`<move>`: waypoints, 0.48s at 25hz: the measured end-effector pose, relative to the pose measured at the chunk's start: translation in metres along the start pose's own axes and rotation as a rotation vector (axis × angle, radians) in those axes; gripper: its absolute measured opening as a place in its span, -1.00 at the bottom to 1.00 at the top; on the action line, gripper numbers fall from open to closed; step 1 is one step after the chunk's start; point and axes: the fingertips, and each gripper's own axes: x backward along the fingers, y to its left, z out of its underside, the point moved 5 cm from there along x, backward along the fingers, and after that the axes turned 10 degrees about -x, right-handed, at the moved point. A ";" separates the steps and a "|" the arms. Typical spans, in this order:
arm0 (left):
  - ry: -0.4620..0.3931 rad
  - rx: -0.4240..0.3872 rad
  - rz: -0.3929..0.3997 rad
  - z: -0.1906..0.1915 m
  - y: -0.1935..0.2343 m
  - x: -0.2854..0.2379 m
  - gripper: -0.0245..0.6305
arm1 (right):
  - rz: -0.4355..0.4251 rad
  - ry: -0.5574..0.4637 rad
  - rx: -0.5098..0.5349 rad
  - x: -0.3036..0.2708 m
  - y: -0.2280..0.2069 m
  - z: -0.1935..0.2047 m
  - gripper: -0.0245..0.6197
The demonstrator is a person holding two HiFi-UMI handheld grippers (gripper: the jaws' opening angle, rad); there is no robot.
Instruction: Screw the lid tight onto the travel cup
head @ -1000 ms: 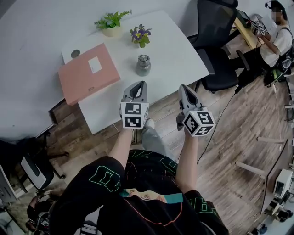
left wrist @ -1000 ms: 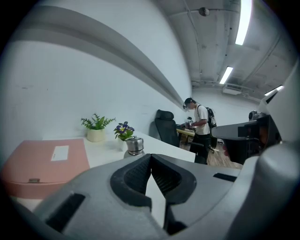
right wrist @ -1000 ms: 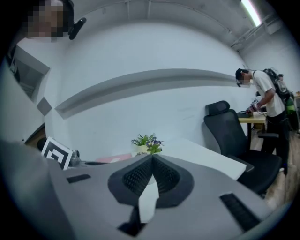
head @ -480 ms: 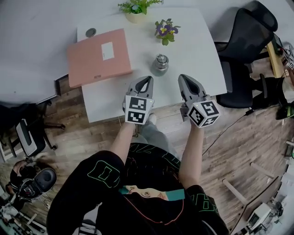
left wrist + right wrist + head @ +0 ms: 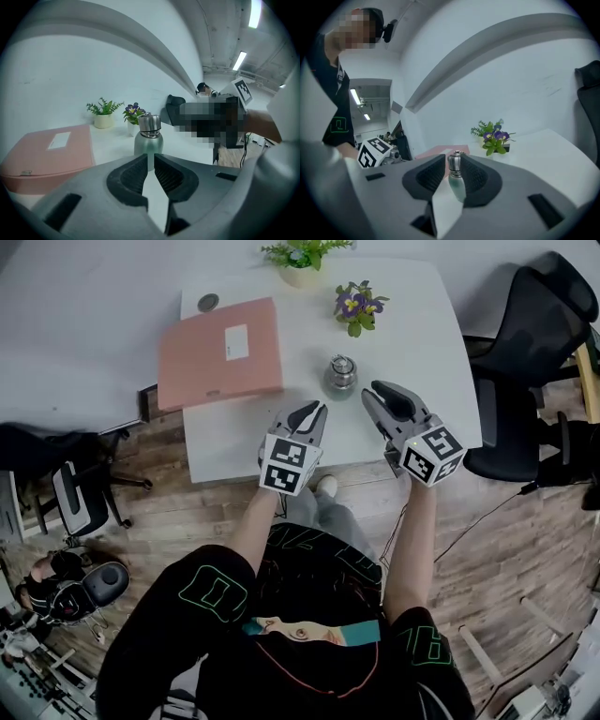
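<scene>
The left gripper (image 5: 317, 411) is held over the near edge of the desk (image 5: 422, 324) with its jaws opening; only a narrow gap is shown between the ribbed pads (image 5: 132, 172), and nothing is gripped in it; the travel cup (image 5: 148, 143) is seen through the gap, standing further out on the desk. The right gripper (image 5: 375, 393) is held beside it, a little further forward, its jaws likewise opening and set somewhat wider; in the right gripper view the cup is lined up with the gap, yet in the head view it is shown ahead of the tips and apart from them, so nothing is grasped here either. The cup is stood upright on the near half of the desk, just beyond both grippers' tips and roughly between them; its steel lid (image 5: 149, 123) is seated on the neck, though how tightly cannot be told. Behind the cup a small pot of purple flowers (image 5: 356, 307) is placed, and at the far edge a green potted plant (image 5: 302, 253); to the left a pink folder (image 5: 220, 352) with a white label is laid flat, with a small round grey disc (image 5: 207, 303) near its far corner. A black office chair (image 5: 539, 324) is stood on the wooden floor (image 5: 525, 549) to the right of the desk.
</scene>
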 end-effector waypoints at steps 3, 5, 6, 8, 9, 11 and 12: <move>0.014 -0.006 0.011 -0.002 -0.003 0.002 -0.68 | -0.051 0.045 0.035 -0.009 0.001 0.002 -0.47; 0.022 -0.008 0.022 -0.002 -0.004 0.004 -0.61 | -0.082 0.071 0.053 -0.017 0.002 0.002 -0.38; 0.028 -0.009 0.025 -0.001 -0.005 0.005 -0.58 | -0.094 0.085 0.059 -0.022 0.002 0.003 -0.34; 0.044 -0.010 0.031 0.004 -0.007 0.006 -0.53 | -0.111 0.115 0.067 -0.029 0.000 0.004 -0.22; 0.050 -0.012 0.034 0.006 -0.008 0.005 -0.51 | -0.116 0.127 0.067 -0.032 -0.002 0.005 -0.16; 0.054 -0.025 0.042 0.006 -0.005 0.000 -0.43 | -0.125 0.138 0.067 -0.039 -0.007 0.001 -0.06; 0.054 -0.032 0.045 0.005 -0.002 -0.004 -0.41 | -0.132 0.142 0.068 -0.043 -0.009 -0.001 -0.03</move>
